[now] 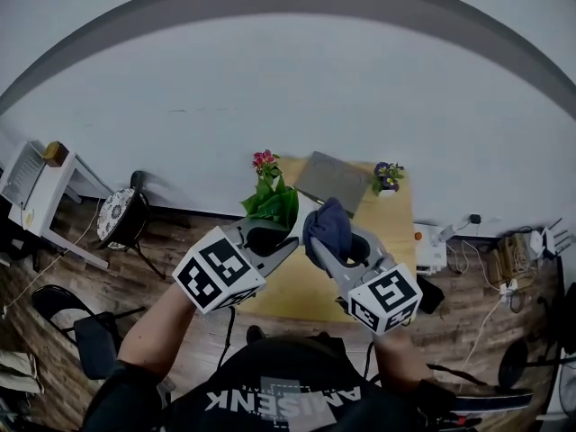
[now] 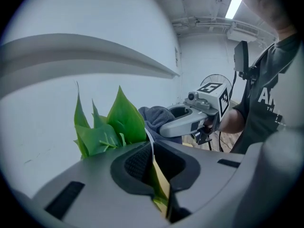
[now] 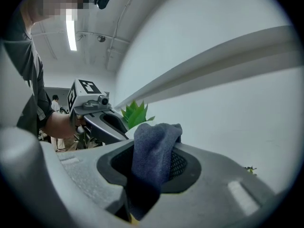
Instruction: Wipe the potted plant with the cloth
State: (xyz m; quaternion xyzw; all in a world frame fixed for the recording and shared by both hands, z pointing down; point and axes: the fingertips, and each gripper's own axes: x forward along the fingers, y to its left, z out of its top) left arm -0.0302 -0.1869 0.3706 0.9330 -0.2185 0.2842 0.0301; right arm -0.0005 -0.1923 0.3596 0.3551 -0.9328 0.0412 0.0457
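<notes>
Potted plant [image 1: 273,205]: a tuft of broad, pointed, bright green leaves in a small white pot [image 1: 306,208]. It sits at the tip of my left tongs [image 1: 286,230], lifted above the yellow table [image 1: 288,288]. The left tongs are pressed together on the pot's thin white rim, with the leaves sticking up just past the tips.

My right tongs [image 1: 326,241] are pinching a dark blue-grey cloth [image 1: 329,225]. It bunches up over their tips, right beside the leaves on the side away from my left tongs. I can't tell if the cloth touches a leaf.

Only the head view shows the table under both tongs. Beyond the tips it also shows a pink-flowered pot [image 1: 264,161], a purple-flowered pot [image 1: 388,177] and a grey slab [image 1: 331,182].

Only the left gripper view shows the white rim edge clamped between the jaws. It has the cloth showing directly behind one big leaf.

Only the right gripper view shows the cloth running down between the meshed pads. There the leaf tips just peek out past my left tongs.
</notes>
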